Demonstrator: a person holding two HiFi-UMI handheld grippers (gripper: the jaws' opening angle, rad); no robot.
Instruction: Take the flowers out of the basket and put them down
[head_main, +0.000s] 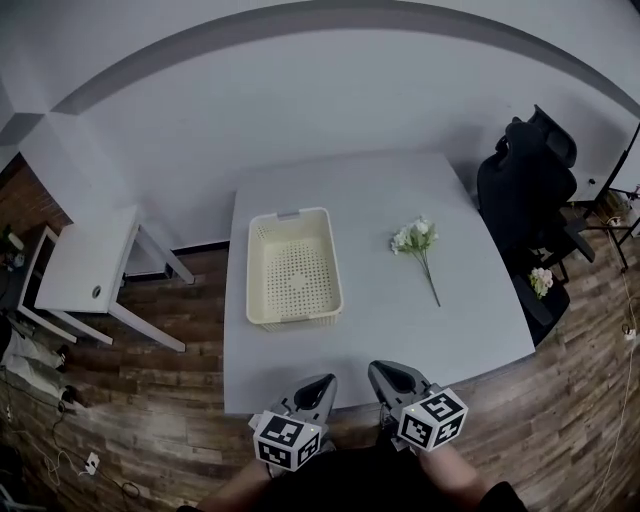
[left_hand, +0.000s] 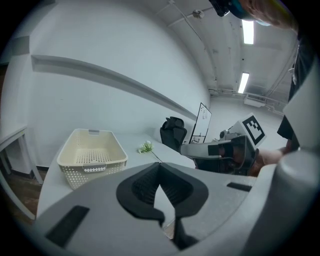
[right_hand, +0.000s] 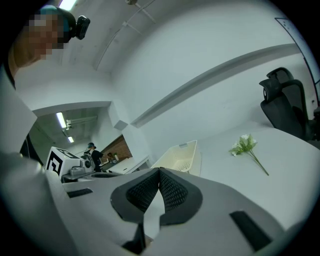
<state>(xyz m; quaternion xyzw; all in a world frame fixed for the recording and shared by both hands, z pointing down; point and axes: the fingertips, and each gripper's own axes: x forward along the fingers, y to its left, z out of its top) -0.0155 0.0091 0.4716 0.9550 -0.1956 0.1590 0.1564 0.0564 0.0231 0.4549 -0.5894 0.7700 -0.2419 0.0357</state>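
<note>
A cream perforated basket (head_main: 336, 270) stands empty on the left part of the grey-white table (head_main: 400, 320). To its right a small sprig of white flowers (head_main: 415, 238) lies flat on the tabletop, stem toward me. Both grippers hover at the table's near edge, well short of basket and flowers. My left gripper (head_main: 318, 385) is shut with nothing in it, and my right gripper (head_main: 385, 372) is shut and empty too. The left gripper view shows the basket (left_hand: 95, 167) and flowers (left_hand: 146, 147) beyond its closed jaws. The right gripper view shows the basket (right_hand: 182, 156) and flowers (right_hand: 245, 144).
A black office chair (head_main: 525, 185) stands off the table's right side, with another bunch of white flowers (head_main: 541, 281) on its seat. A small white side table (head_main: 85, 265) stands to the left over the wooden floor. A white wall lies behind.
</note>
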